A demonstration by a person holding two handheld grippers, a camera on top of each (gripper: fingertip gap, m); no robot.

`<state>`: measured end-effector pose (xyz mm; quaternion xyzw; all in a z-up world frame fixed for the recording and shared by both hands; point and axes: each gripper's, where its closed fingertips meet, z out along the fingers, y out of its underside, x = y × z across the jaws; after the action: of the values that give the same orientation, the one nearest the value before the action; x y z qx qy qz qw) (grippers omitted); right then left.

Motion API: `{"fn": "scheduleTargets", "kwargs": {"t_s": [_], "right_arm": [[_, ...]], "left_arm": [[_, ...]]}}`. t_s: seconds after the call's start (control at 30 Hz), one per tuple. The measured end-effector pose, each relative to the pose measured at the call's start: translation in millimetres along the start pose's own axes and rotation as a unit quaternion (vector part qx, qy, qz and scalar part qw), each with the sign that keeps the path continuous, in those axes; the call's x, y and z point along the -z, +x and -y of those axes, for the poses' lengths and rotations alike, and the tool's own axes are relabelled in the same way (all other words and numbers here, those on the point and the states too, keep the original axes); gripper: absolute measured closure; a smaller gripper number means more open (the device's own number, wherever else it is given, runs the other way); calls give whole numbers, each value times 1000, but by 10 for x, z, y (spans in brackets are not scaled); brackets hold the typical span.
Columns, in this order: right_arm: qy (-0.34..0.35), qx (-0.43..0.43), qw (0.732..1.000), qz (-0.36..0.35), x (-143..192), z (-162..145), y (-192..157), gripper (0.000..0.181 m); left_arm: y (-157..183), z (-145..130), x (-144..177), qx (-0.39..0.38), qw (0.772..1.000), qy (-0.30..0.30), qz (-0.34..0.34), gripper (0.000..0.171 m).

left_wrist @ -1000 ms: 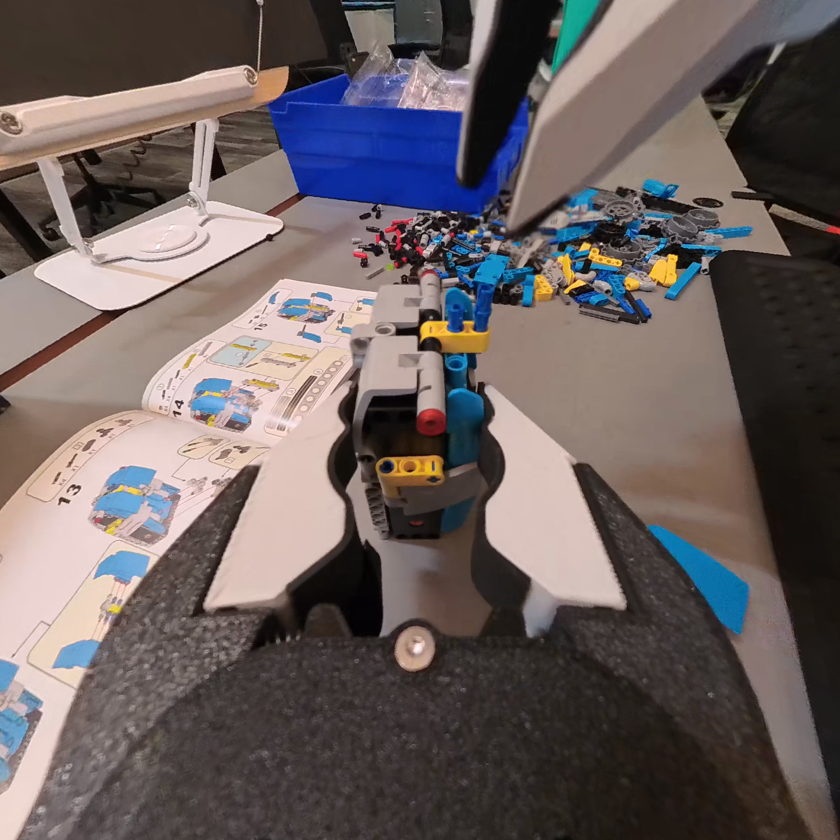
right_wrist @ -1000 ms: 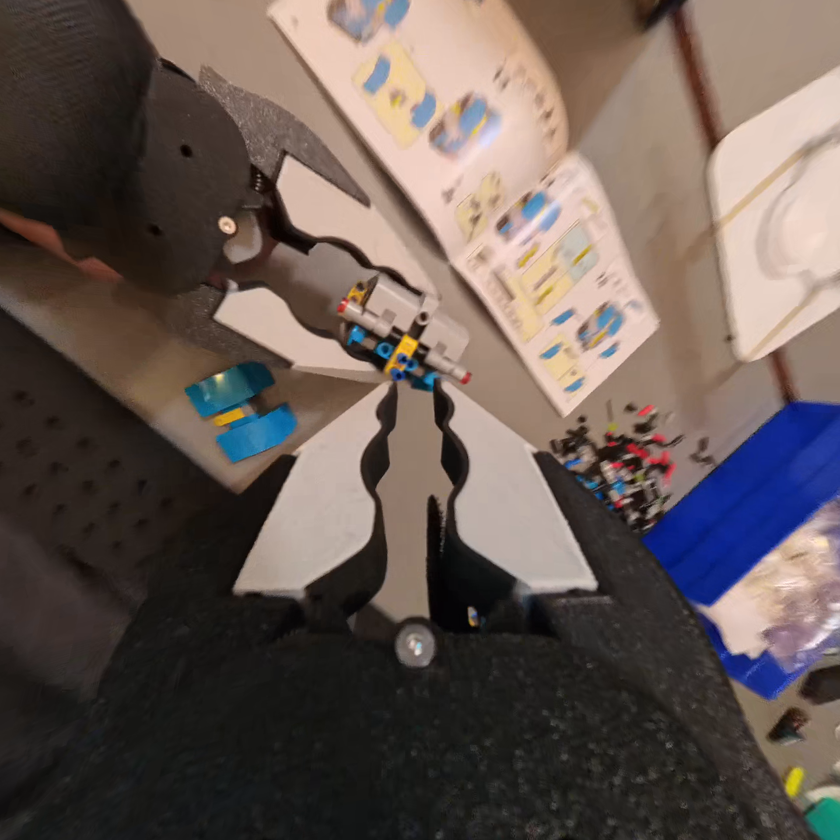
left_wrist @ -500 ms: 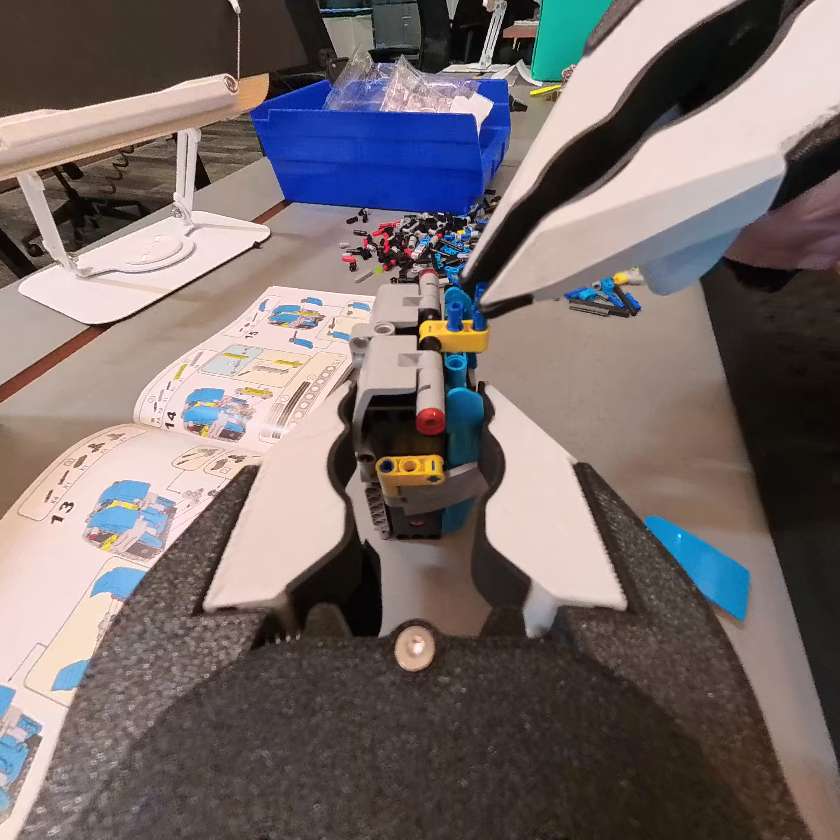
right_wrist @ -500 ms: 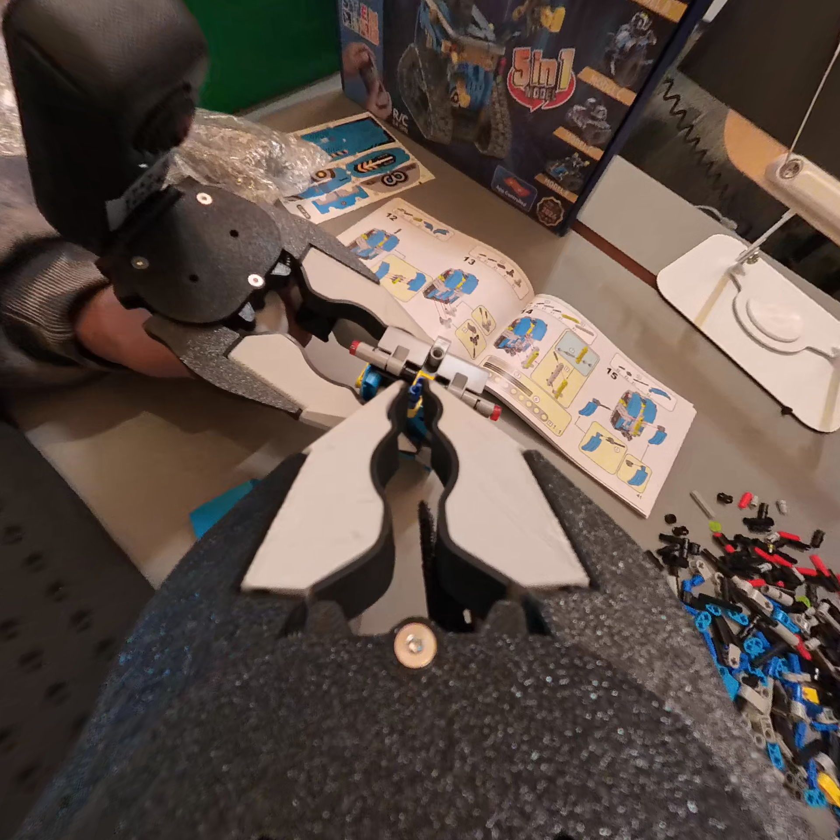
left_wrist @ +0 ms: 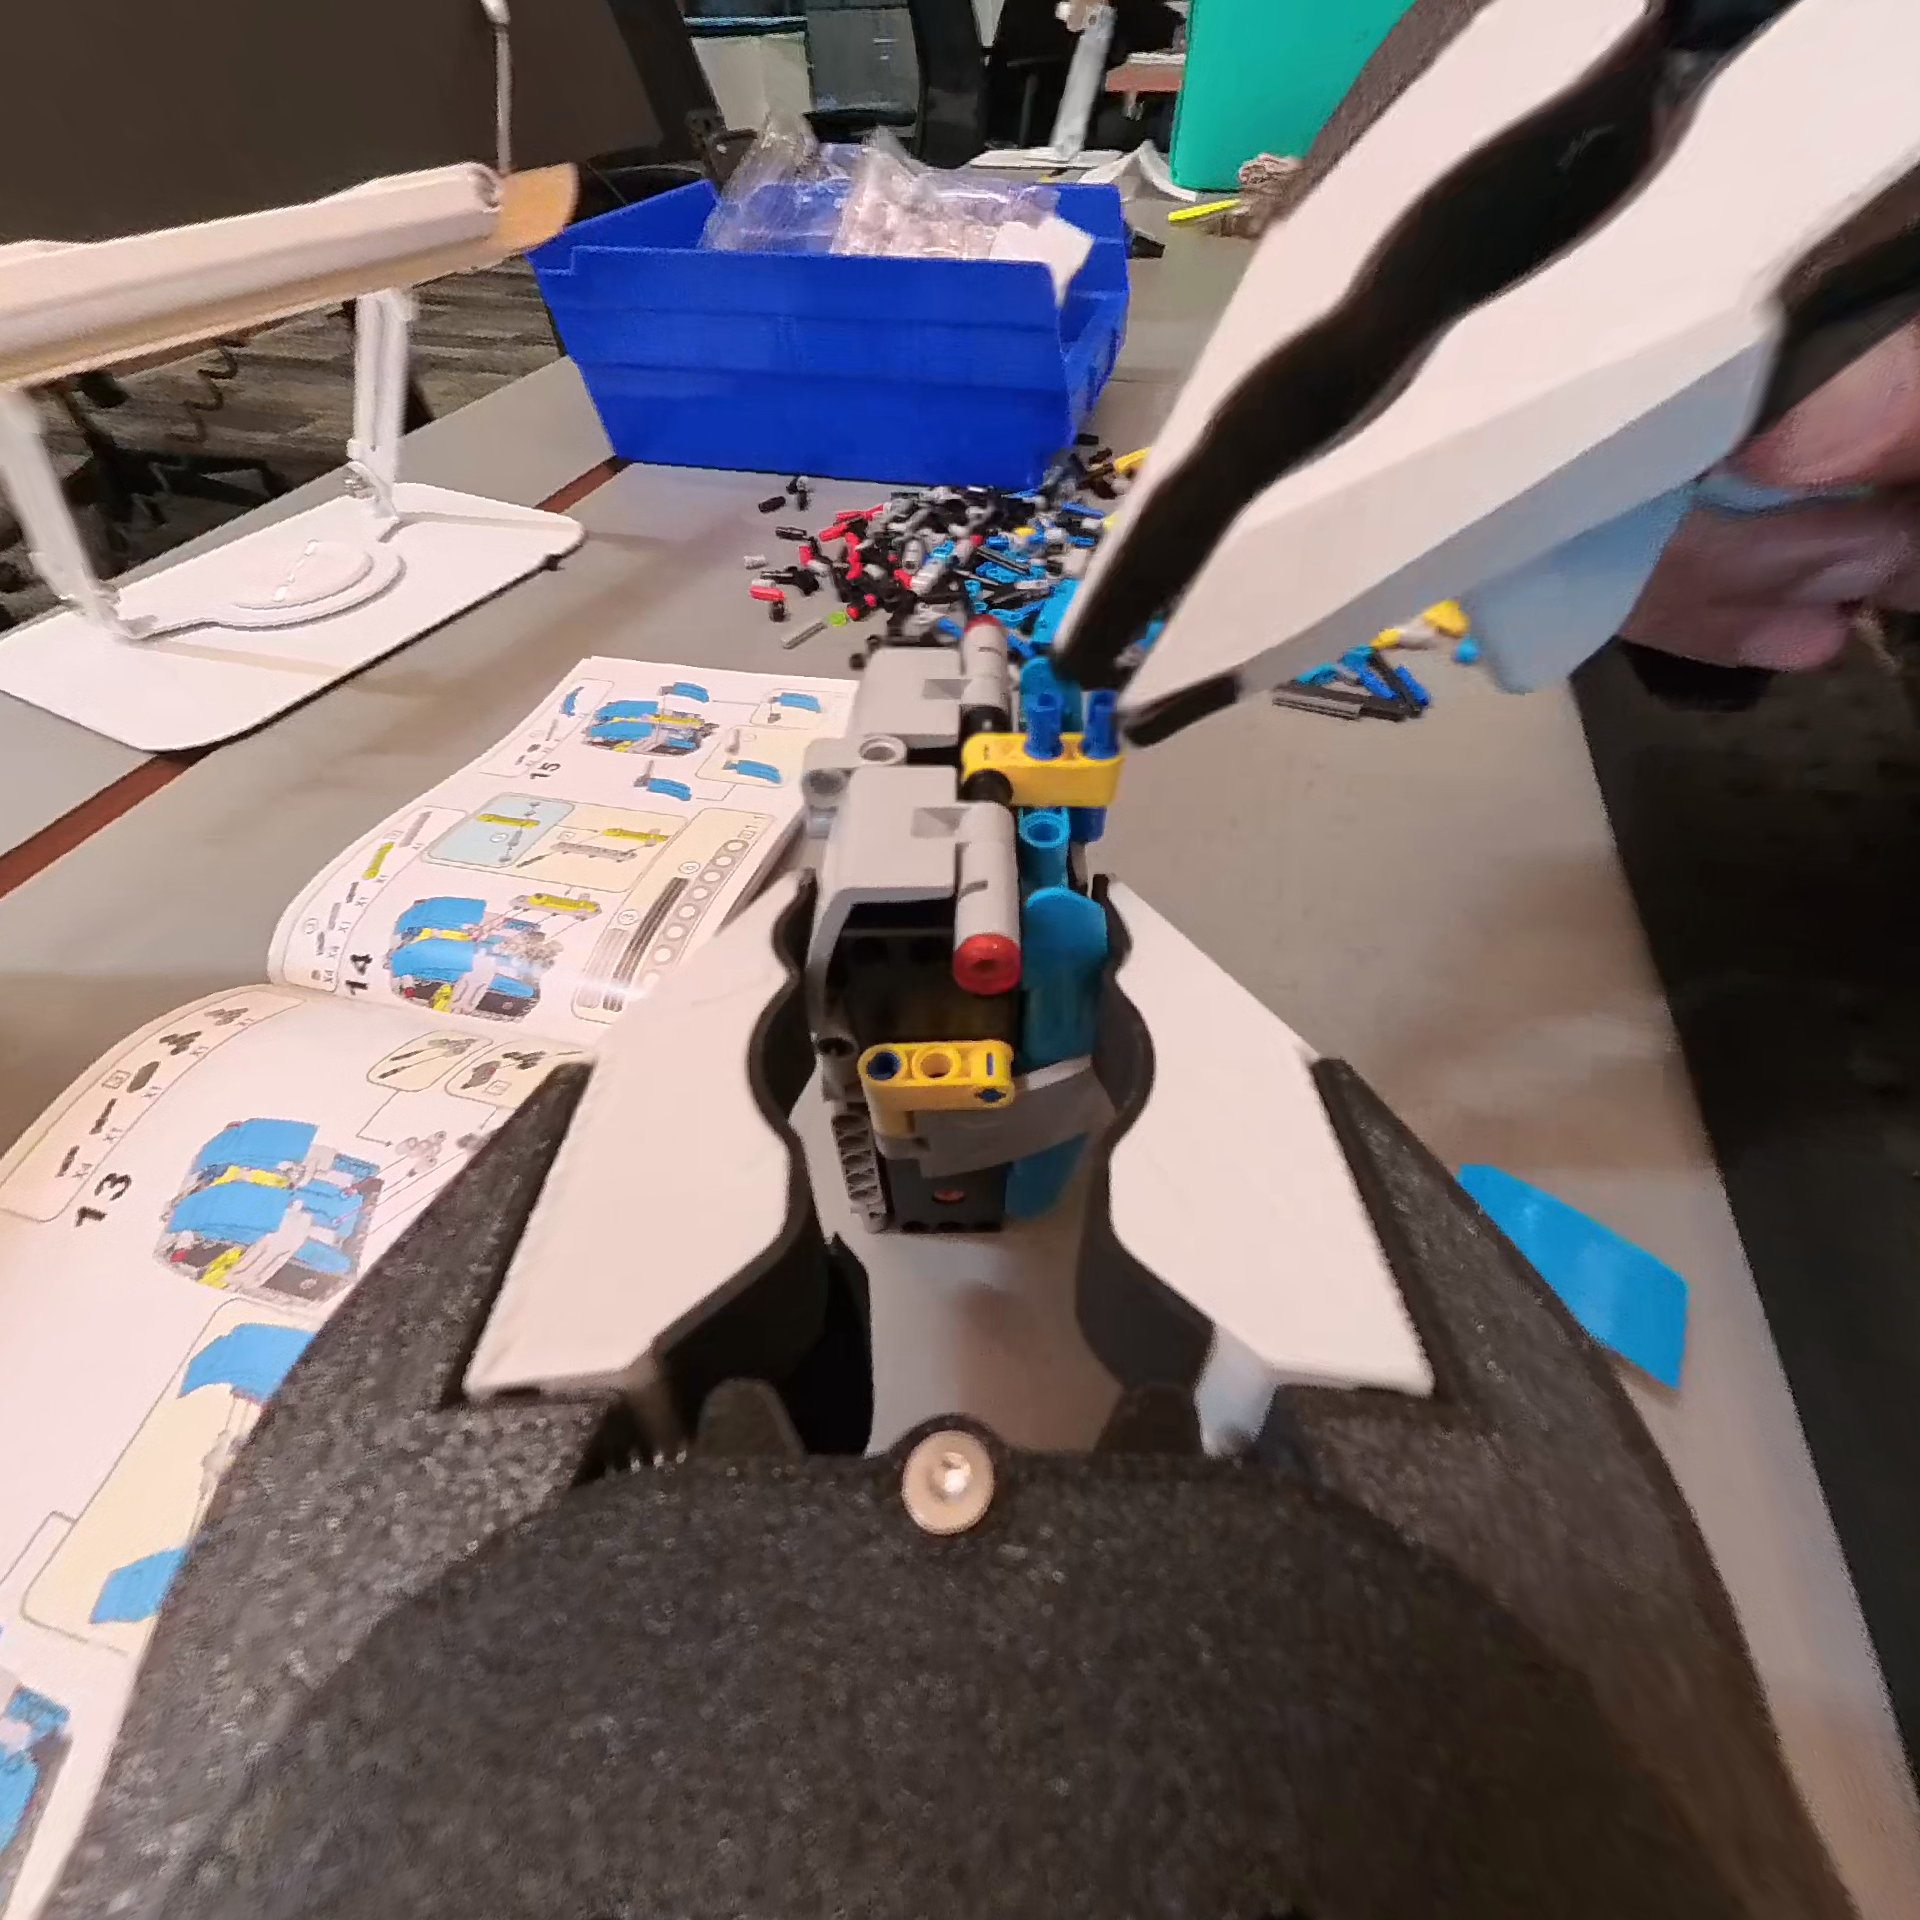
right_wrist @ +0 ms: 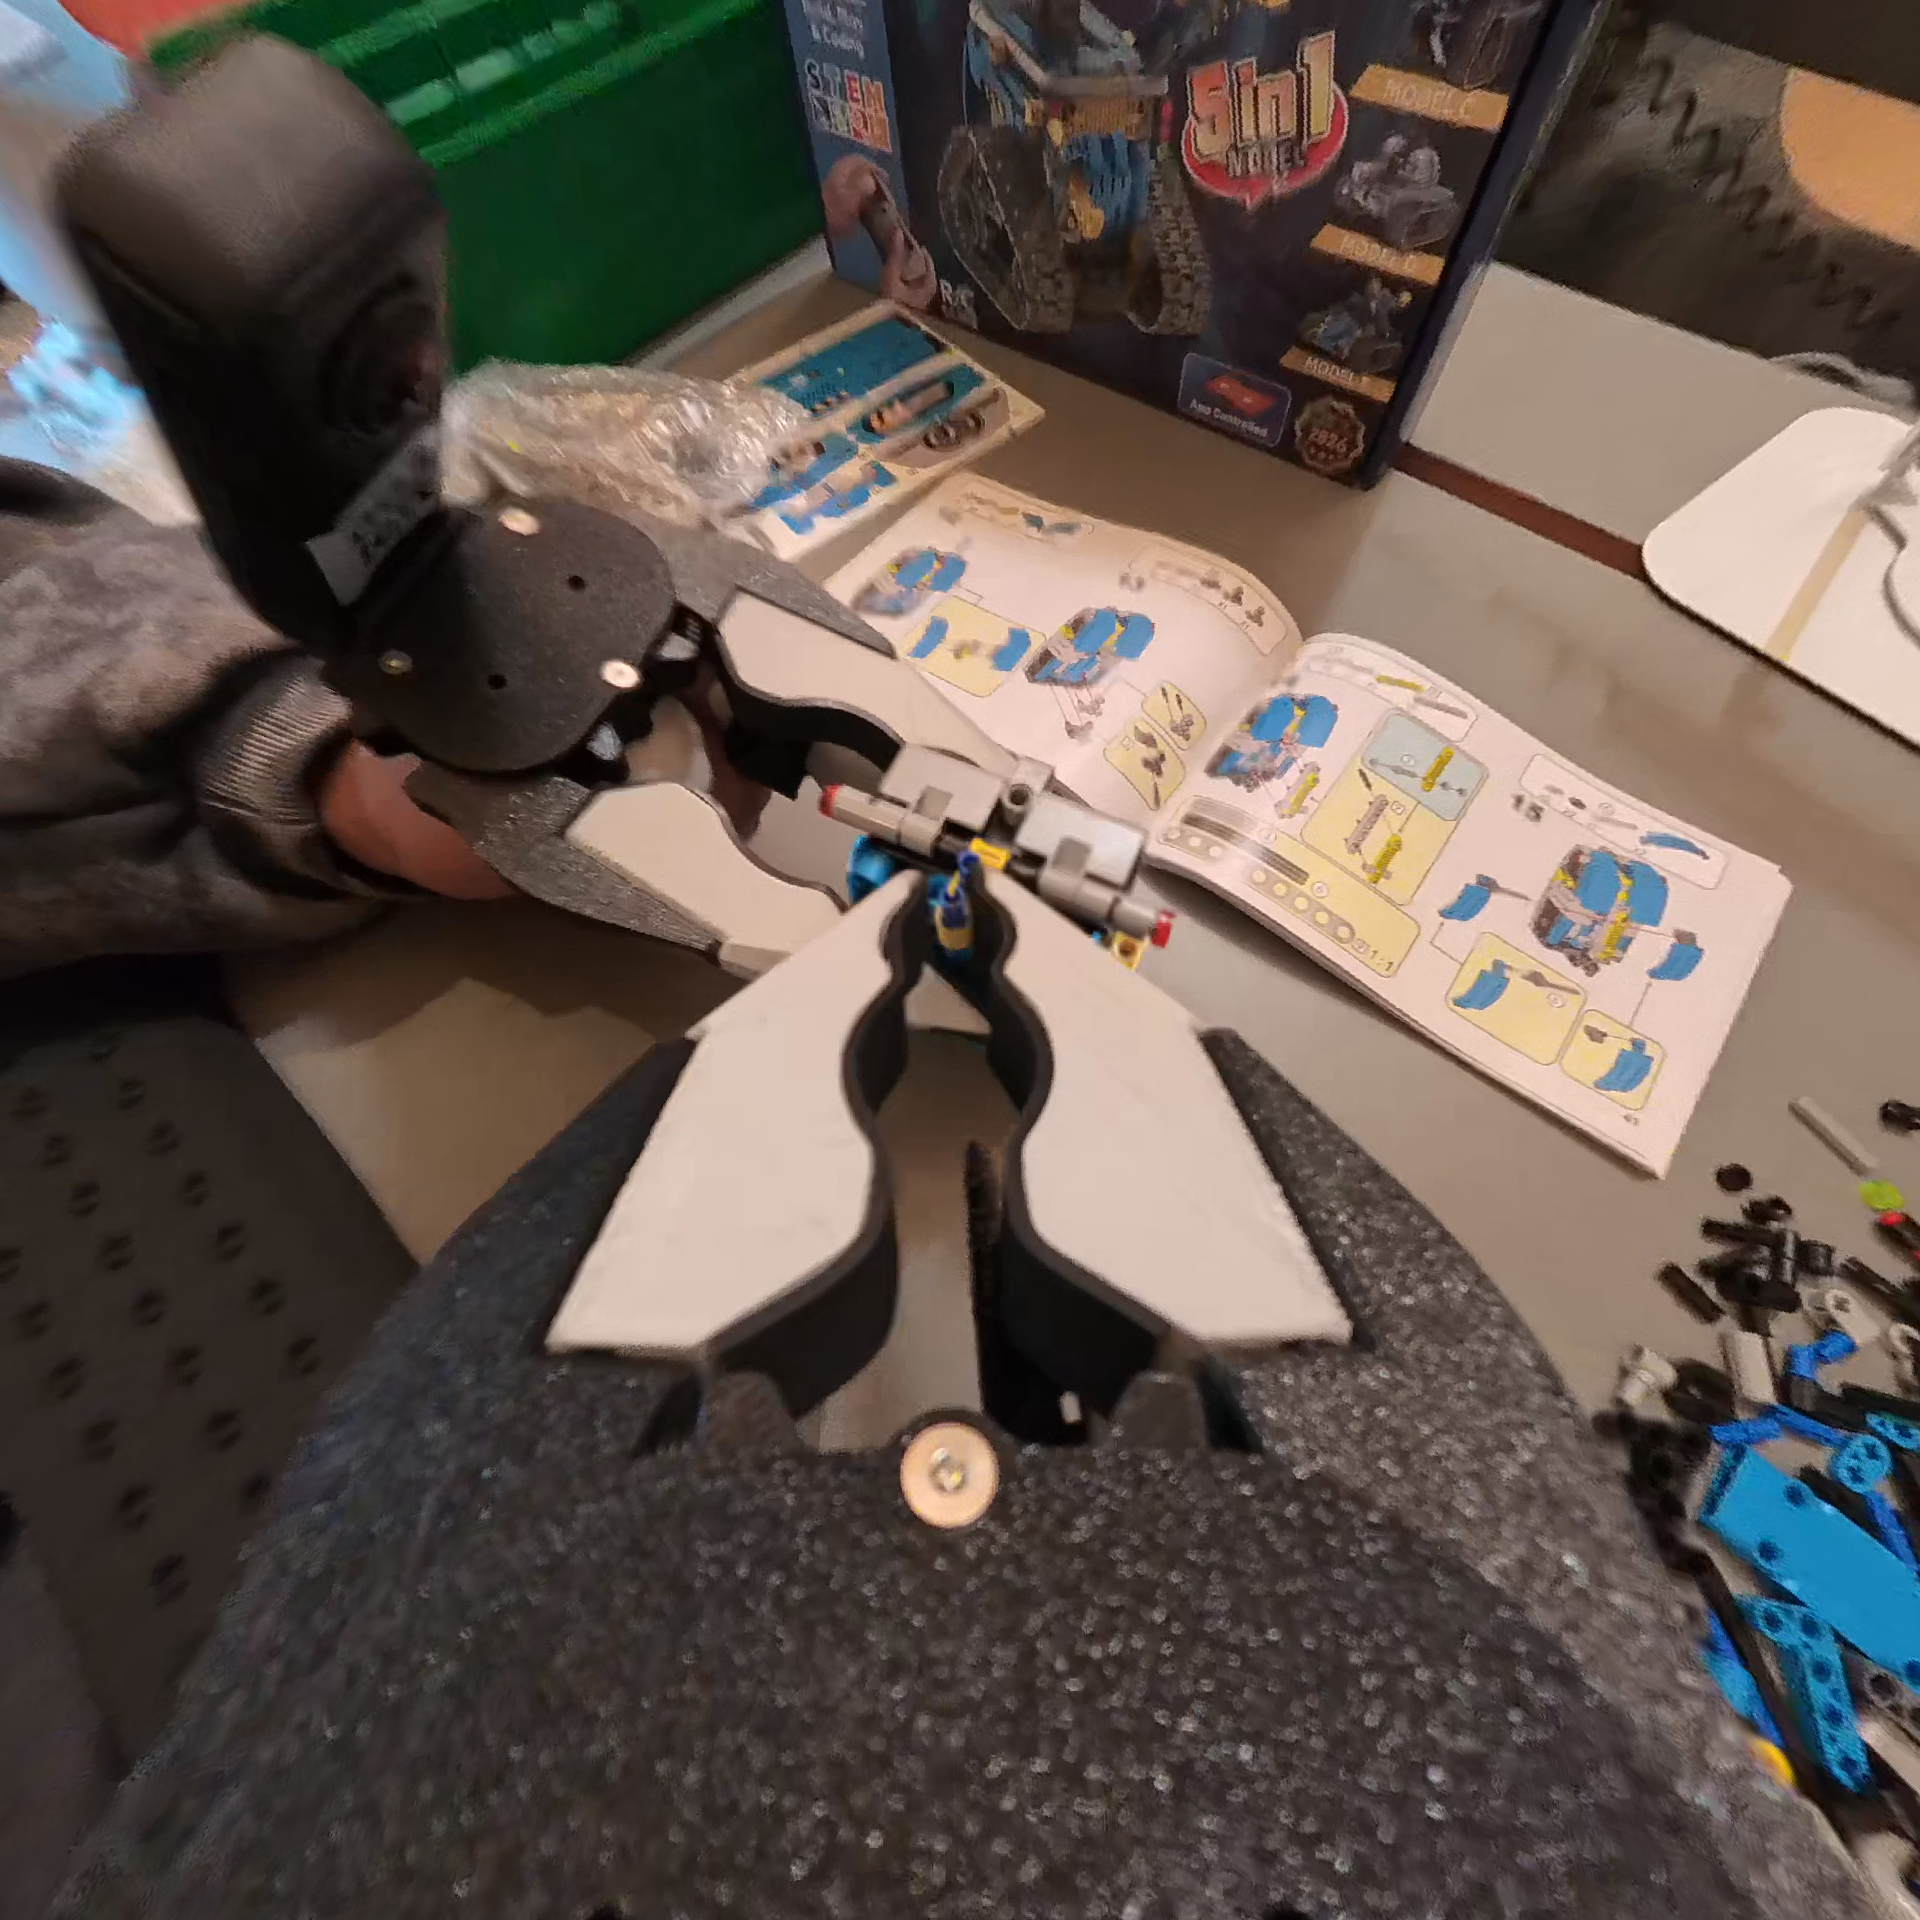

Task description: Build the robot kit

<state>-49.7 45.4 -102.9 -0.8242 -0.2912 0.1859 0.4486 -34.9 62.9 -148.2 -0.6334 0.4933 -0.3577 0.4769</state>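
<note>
My left gripper (left_wrist: 951, 920) is shut on a grey, blue and yellow brick assembly (left_wrist: 914, 862) and holds it just above the grey table. A yellow beam (left_wrist: 1049, 769) with blue pins sticks out of its right side. My right gripper (left_wrist: 1117, 686) comes in from the upper right, and its tips are closed on one of those blue pins. In the right wrist view the right gripper (right_wrist: 954, 888) pinches the blue and yellow piece at the assembly (right_wrist: 1070, 842). The left gripper (right_wrist: 862, 821), held by a sleeved hand, grips the assembly from the left.
An open instruction booklet (left_wrist: 499, 894) lies left of the assembly. A pile of loose bricks (left_wrist: 935, 551) and a blue bin (left_wrist: 831, 353) sit farther back. A white lamp base (left_wrist: 281, 582) stands at far left. A blue panel piece (left_wrist: 1579, 1268) lies near the right table edge. A product box (right_wrist: 1195, 208) stands behind the booklet. The gap from one gripper's tips to the other's is roughly 5 cm.
My right gripper came down from above the brick pile to the assembly and closed its tips on the blue pin at the yellow beam. The left gripper kept hold of the assembly.
</note>
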Motion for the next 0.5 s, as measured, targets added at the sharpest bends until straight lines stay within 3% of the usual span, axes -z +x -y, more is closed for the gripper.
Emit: {"fn": "scheduleTargets", "kwargs": {"t_s": [0.07, 0.17, 0.27, 0.33, 0.43, 0.5], "right_arm": [[46, -3, 999, 18, 95, 113, -43, 153], [56, 30, 998, 14, 153, 12, -7, 150], [39, 101, 994, 31, 99, -306, -123, 147], [-14, 109, 989, 96, 77, -622, -368, 158], [-117, 45, 961, 246, 123, -998, -804, 136], [-168, 60, 949, 258, 104, -1188, -876, 128]], "left_arm": [[-13, 0, 22, 13, 999, 2, -32, 120], [0, -7, 70, 39, 993, 0, -109, 120], [-38, -3, 104, 58, 988, 1, -143, 120], [-17, -18, 120, 28, 988, -1, -149, 120], [101, -49, 150, -52, 988, 1, -148, 119], [93, -52, 150, -48, 989, -1, -137, 119]]}}
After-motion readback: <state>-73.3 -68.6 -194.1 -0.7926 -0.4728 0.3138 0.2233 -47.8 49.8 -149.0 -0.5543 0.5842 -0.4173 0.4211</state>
